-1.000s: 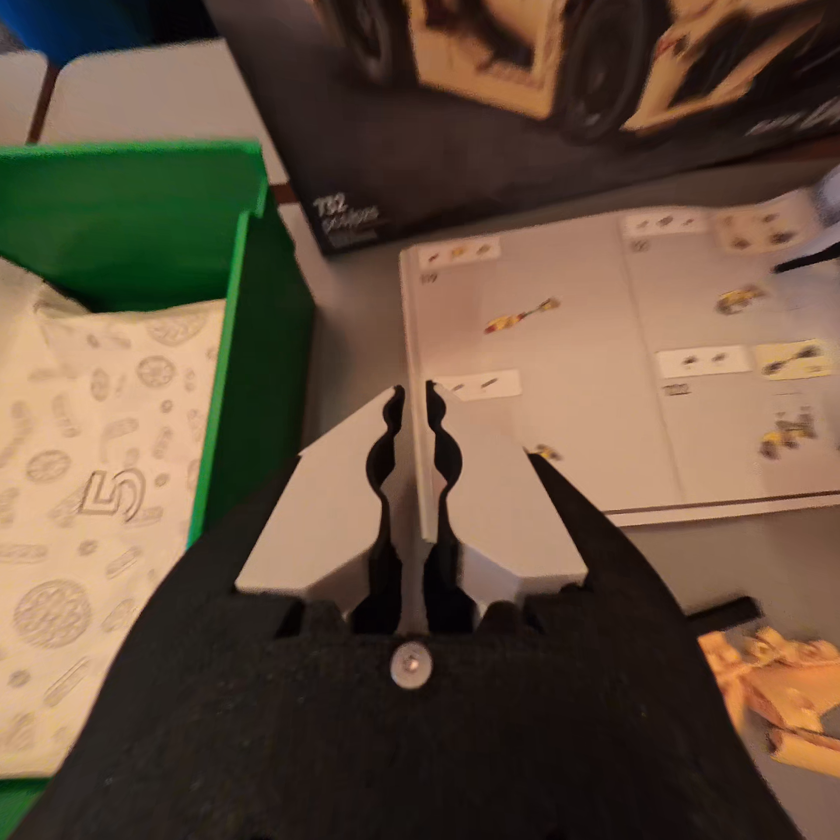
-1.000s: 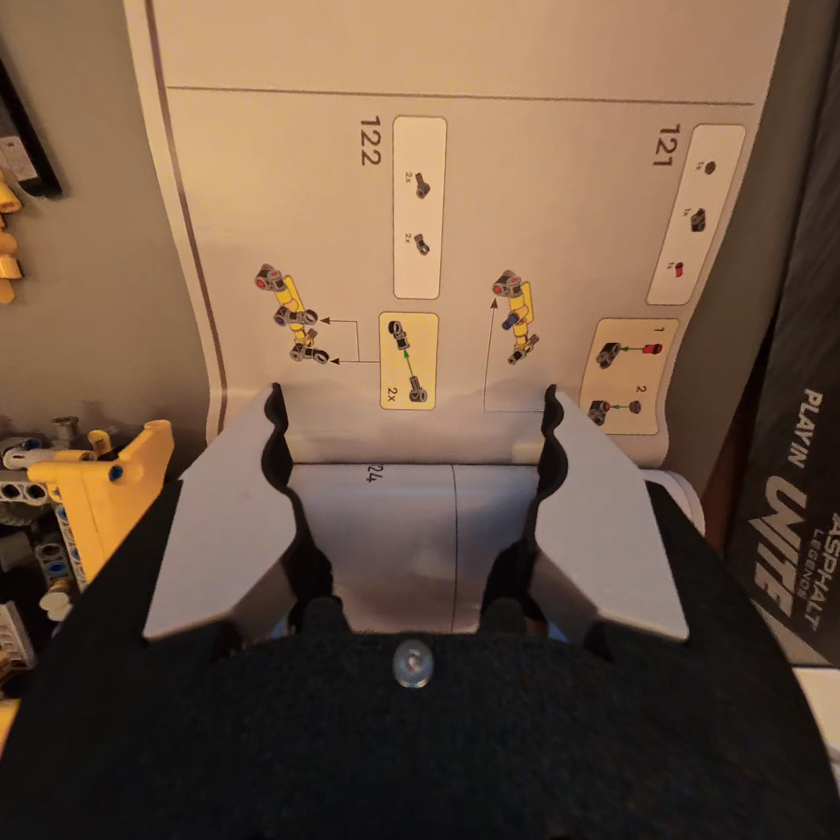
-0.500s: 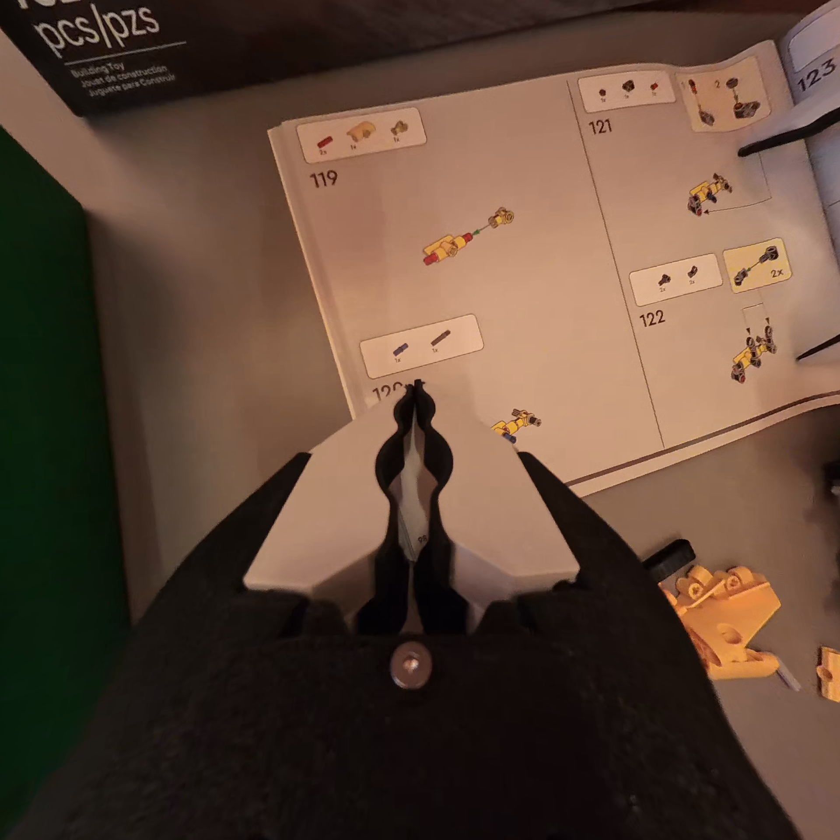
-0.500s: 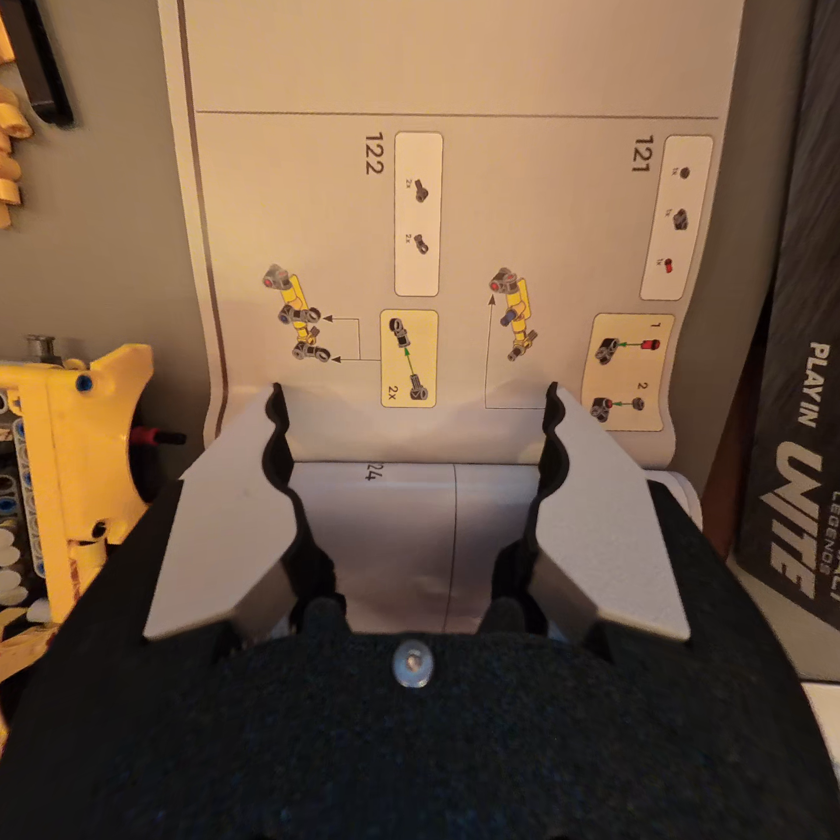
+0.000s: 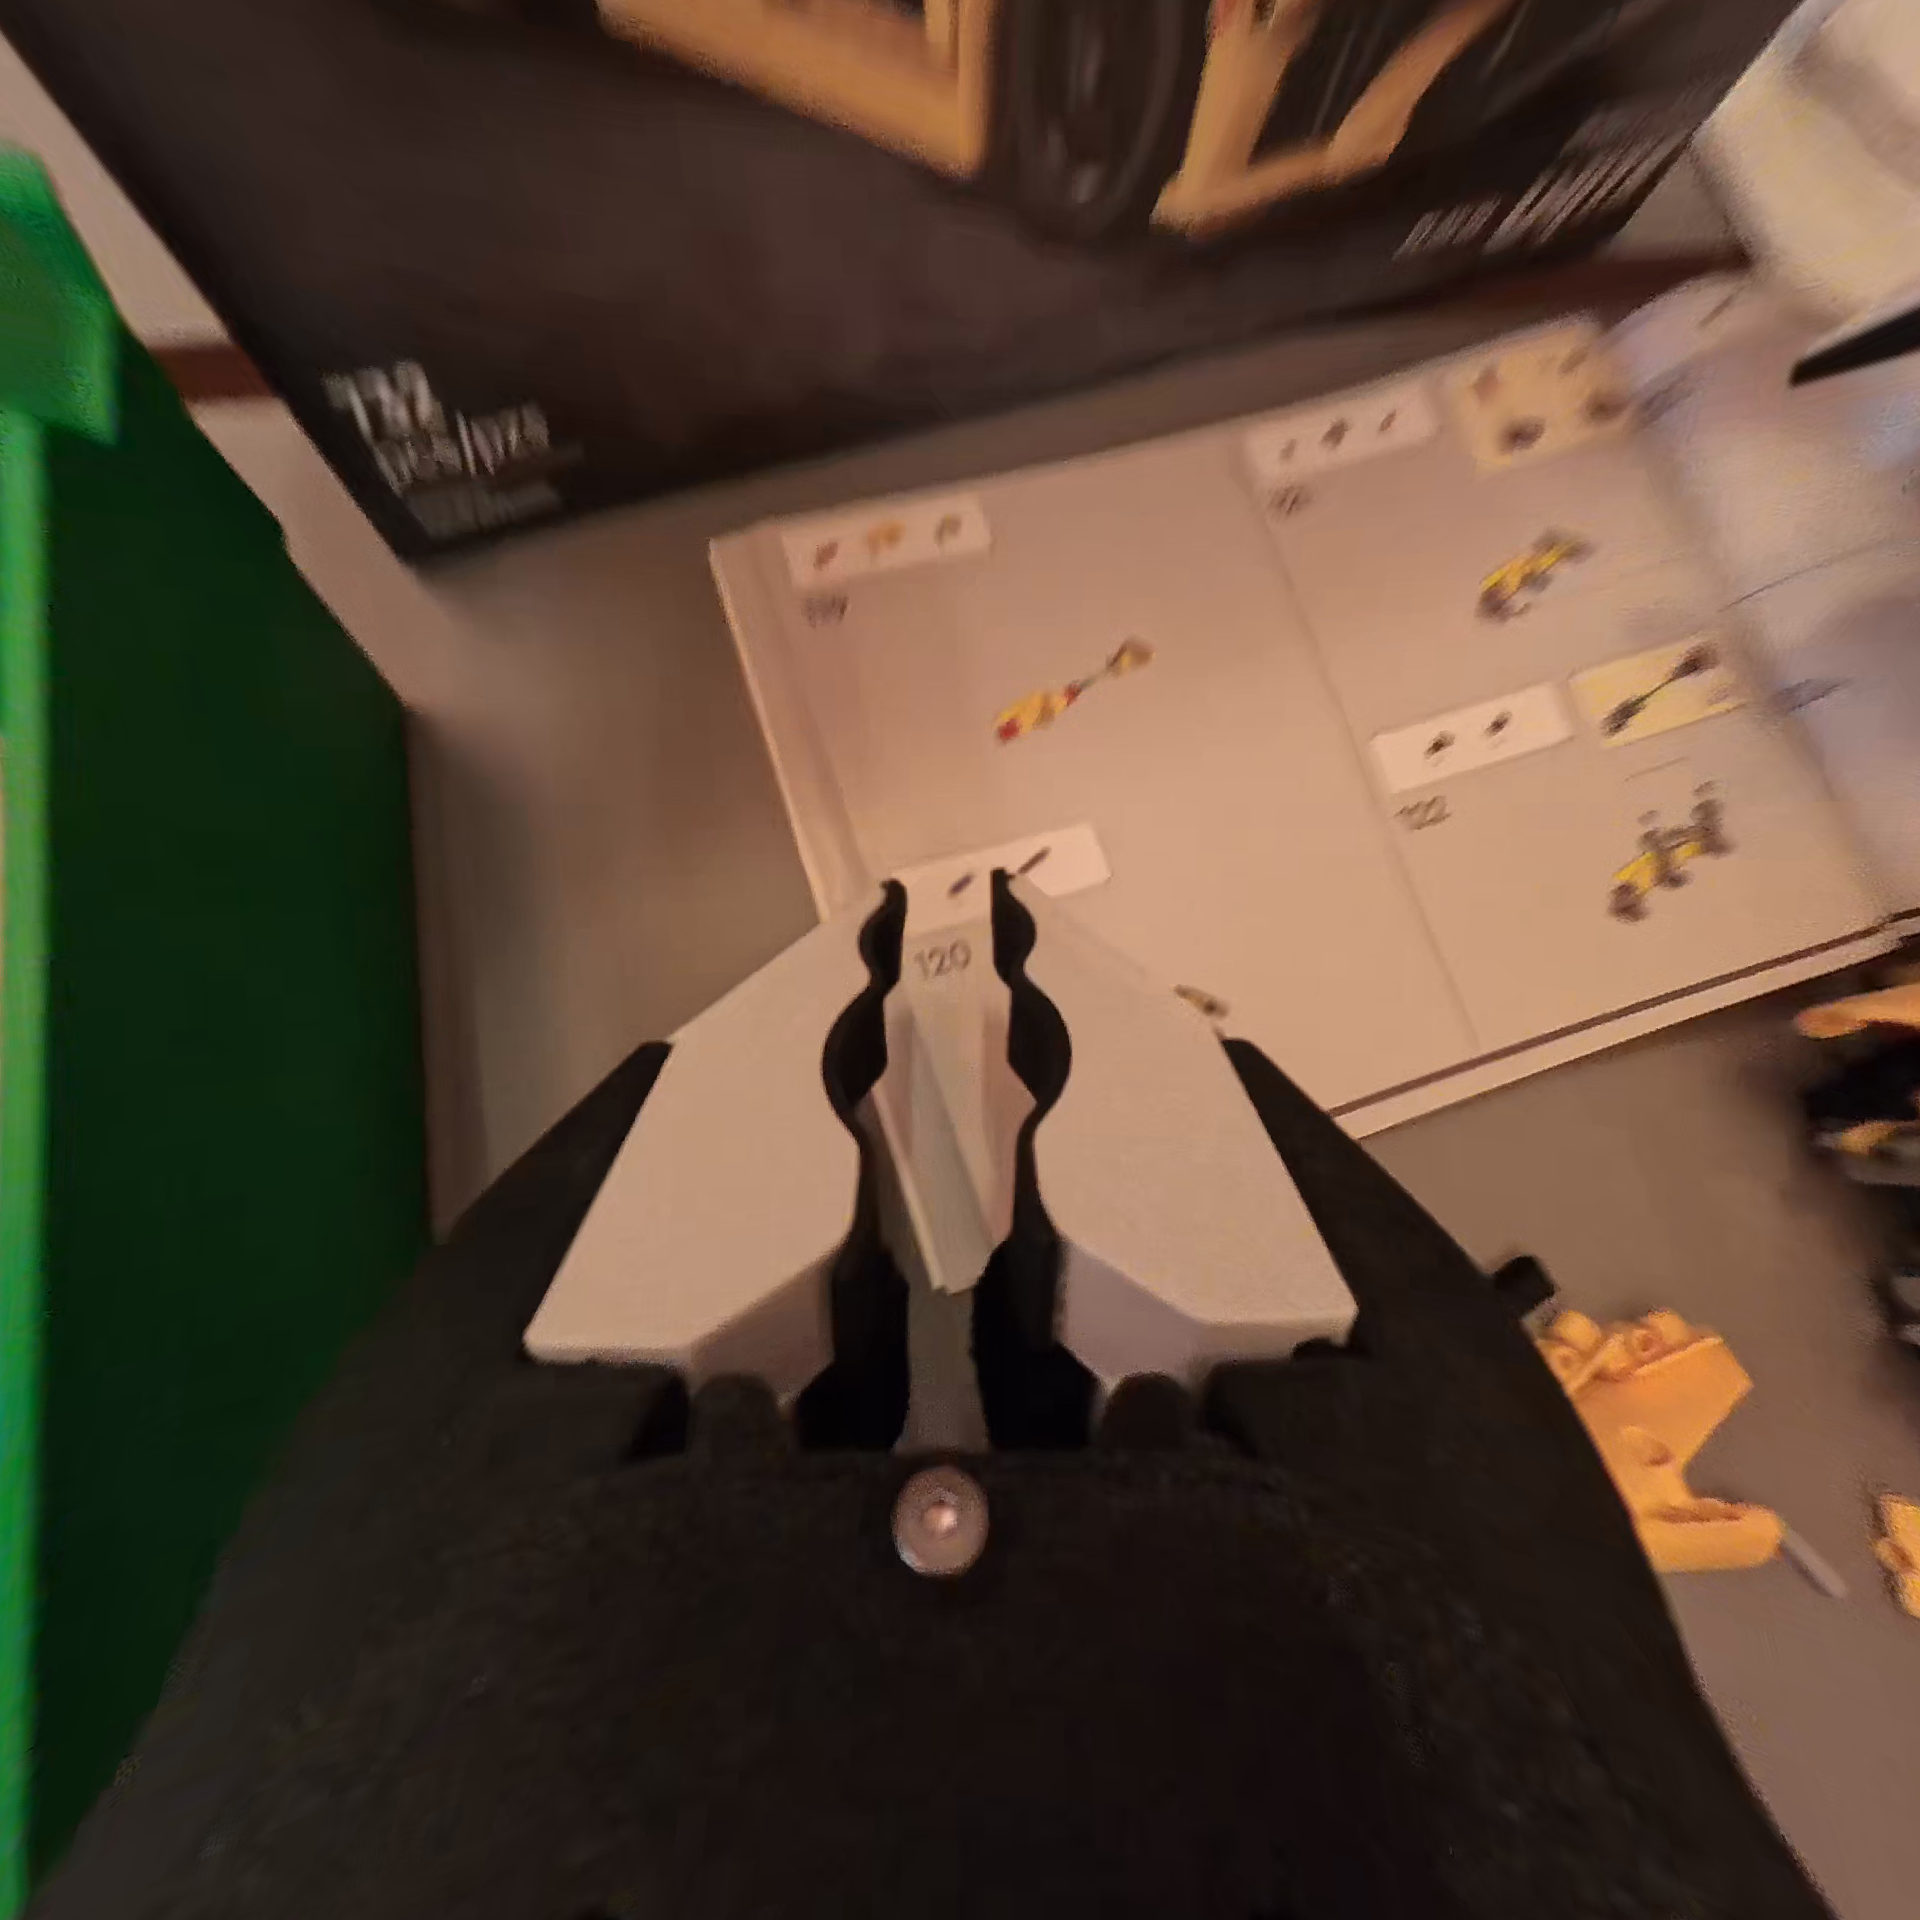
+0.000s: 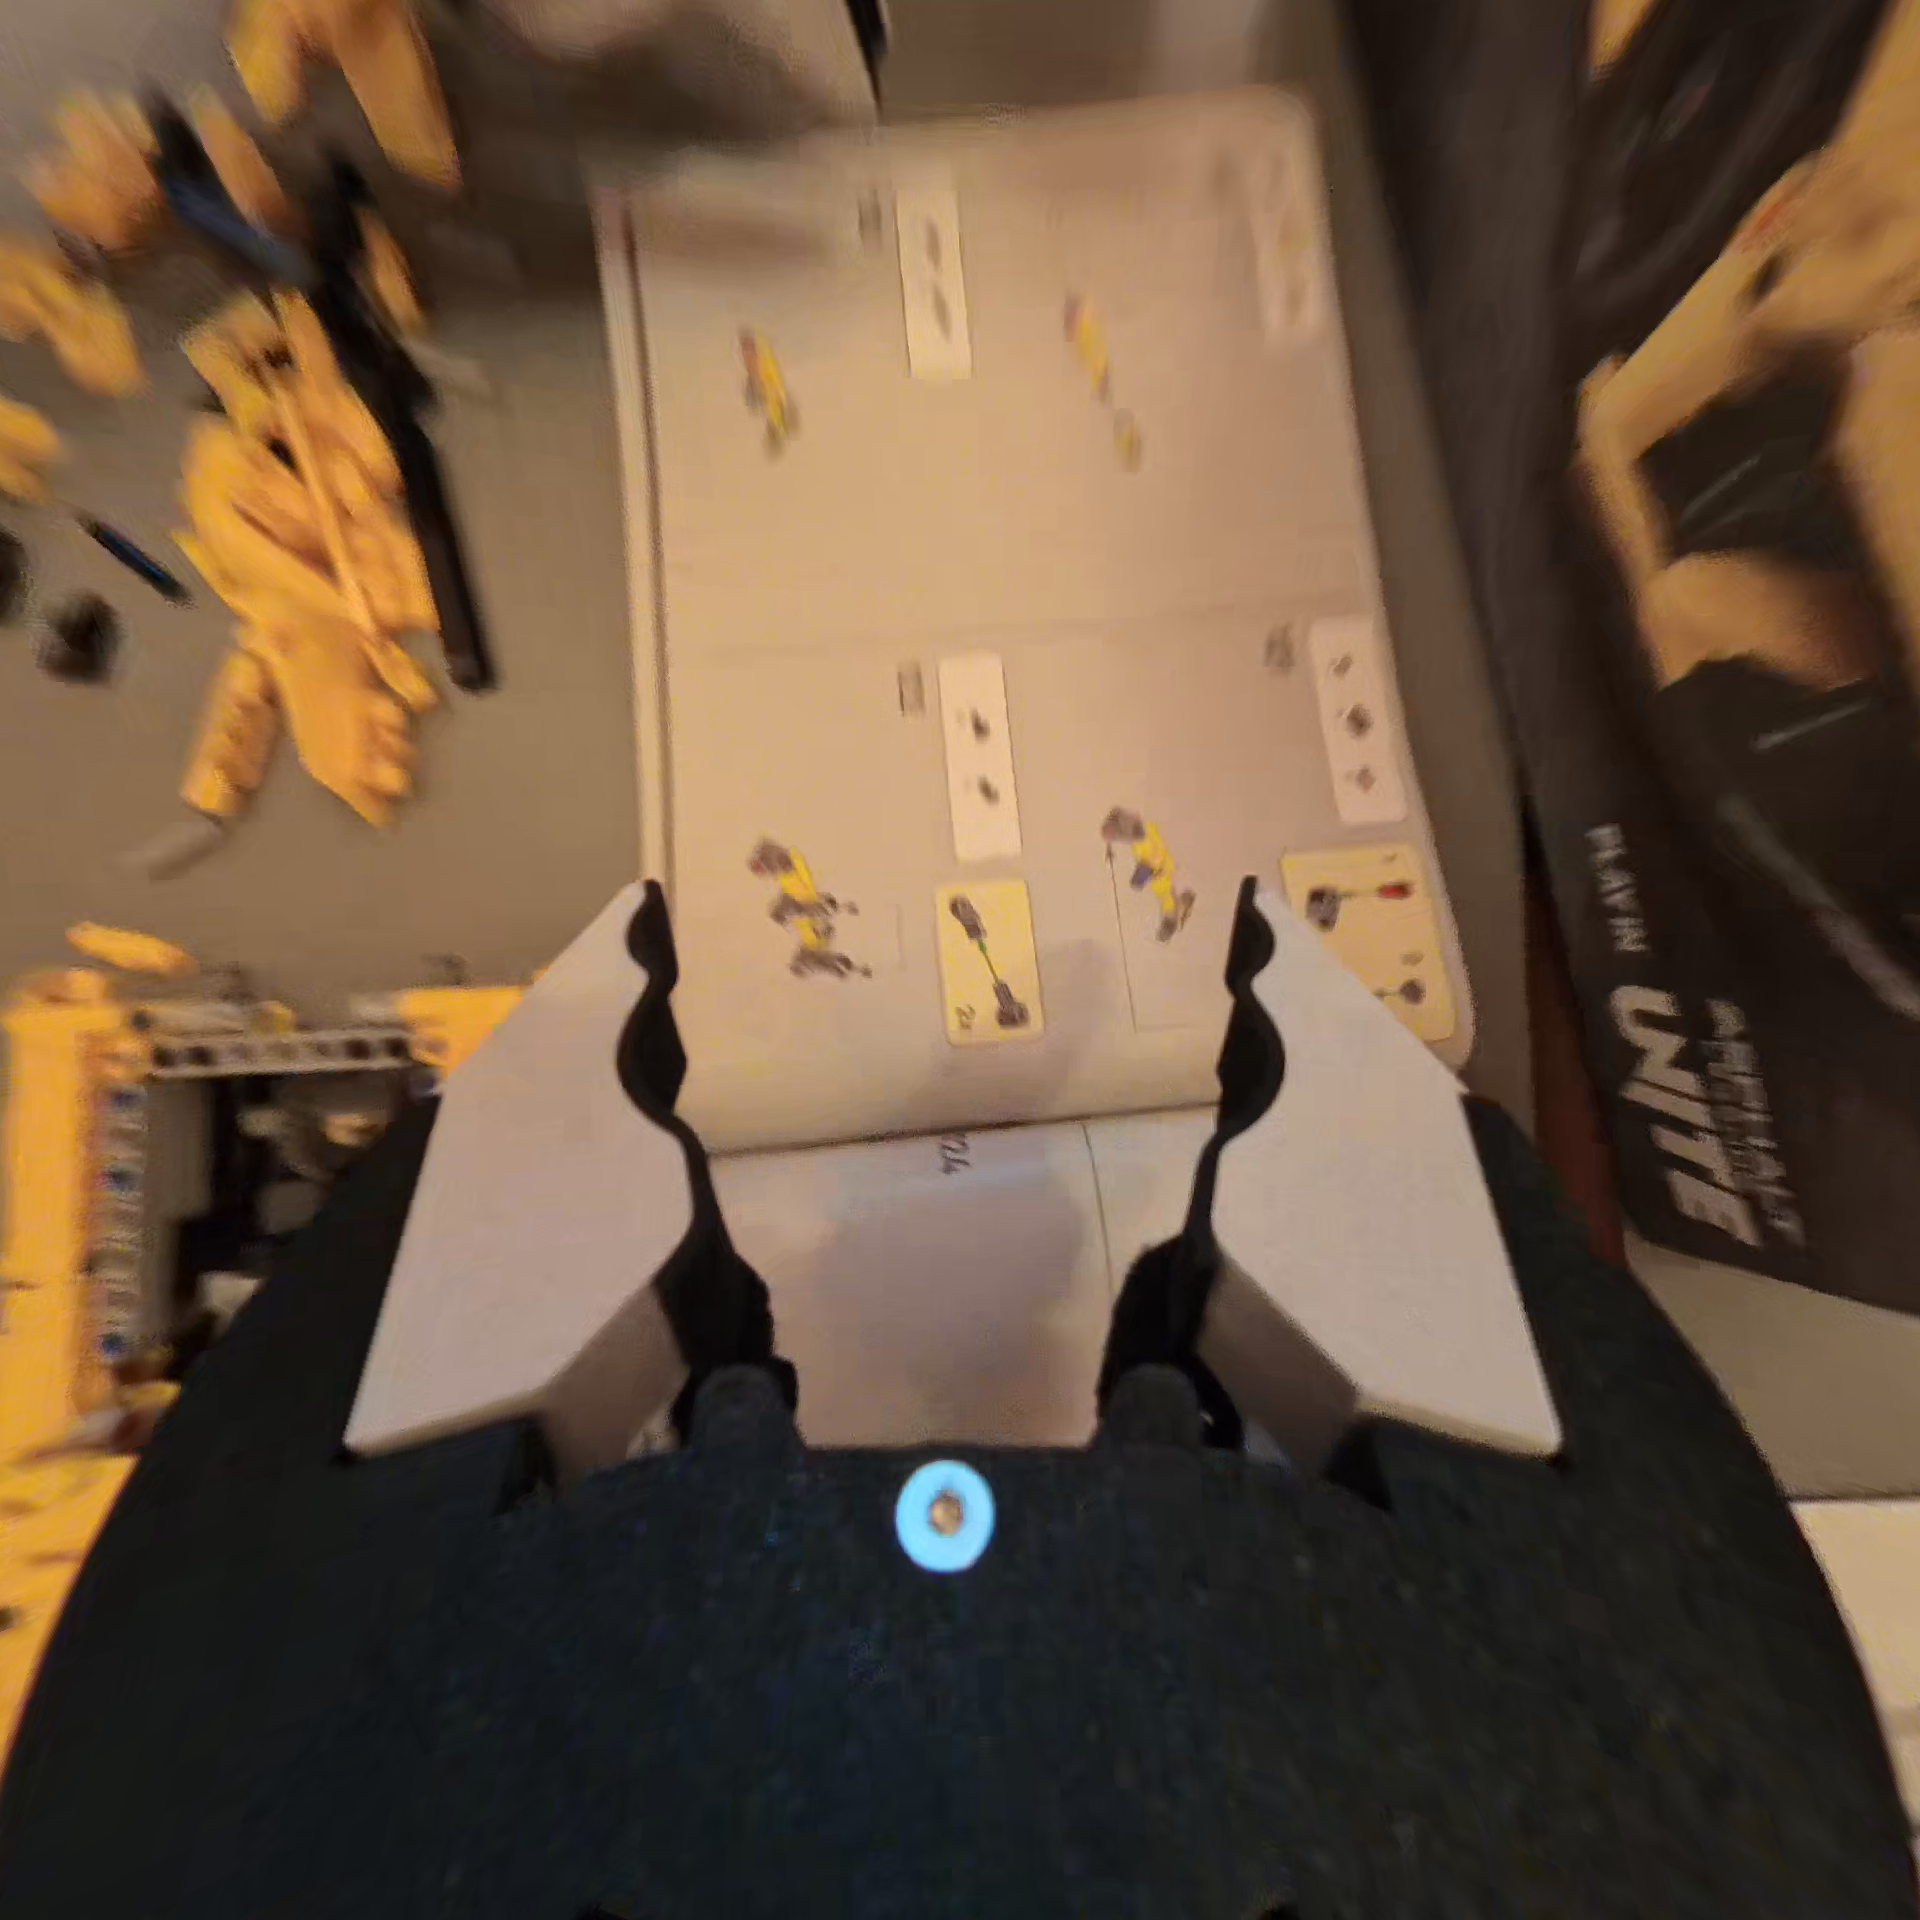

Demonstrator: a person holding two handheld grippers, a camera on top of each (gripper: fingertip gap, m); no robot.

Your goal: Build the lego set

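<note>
The left gripper [image 5: 943, 883] has parted its jaws a little since half a second ago, when the tips met; they now stand slightly apart, with the near corner of the instruction booklet [image 5: 1195, 790] between them, and whether they touch the paper cannot be told. The right gripper [image 6: 948, 894] has drawn back from the booklet [image 6: 997, 540], so more of the open pages shows, and its jaws stay spread wide and hold nothing.

The booklet lies flat on the grey table [image 5: 582, 748], printed with small part drawings and step numbers. Behind it stands the dark set box [image 5: 727, 260], with a car picture and white lettering. A green bin [image 5: 187, 831] stands to the left. Loose yellow pieces [image 6: 301, 540] lie scattered beside the booklet, and a part-built yellow model [image 6: 94, 1143] sits nearer. Both views are blurred.
</note>
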